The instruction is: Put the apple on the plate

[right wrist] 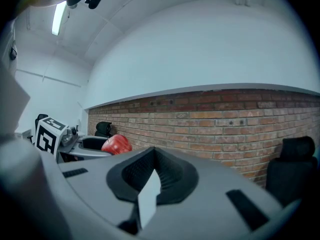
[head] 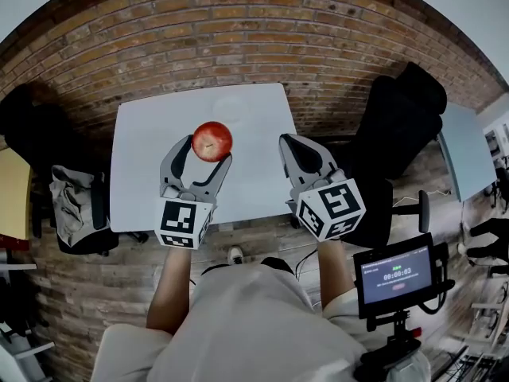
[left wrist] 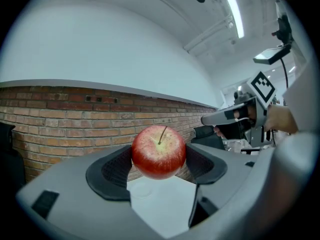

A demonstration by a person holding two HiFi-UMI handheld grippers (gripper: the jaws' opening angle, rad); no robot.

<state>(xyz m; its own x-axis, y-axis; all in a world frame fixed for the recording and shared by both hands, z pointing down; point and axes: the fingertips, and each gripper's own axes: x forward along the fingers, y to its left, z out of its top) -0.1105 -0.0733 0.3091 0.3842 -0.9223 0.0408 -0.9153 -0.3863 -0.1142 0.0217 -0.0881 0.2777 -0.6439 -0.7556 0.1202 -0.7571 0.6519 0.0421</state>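
Apple (head: 212, 141), red, seemingly speckled, clamped in left hand-held gripper (left wrist: 159, 160); right hand-held gripper (right wrist: 152, 158) closed.

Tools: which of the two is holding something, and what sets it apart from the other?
The left tool: its jaws grip the red apple. The right tool has its jaws together with nothing between them.

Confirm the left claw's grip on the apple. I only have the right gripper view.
Observer: The left gripper view shows the apple pinched between both pads of the left claw, stem towards the camera.
Operator: Over the table?
Observer: Yes. In the head view it hangs over the white table.
Operator: Plate?
Observer: There's only a faint round outline on the table below the apple. I can't tell if it's a plate.
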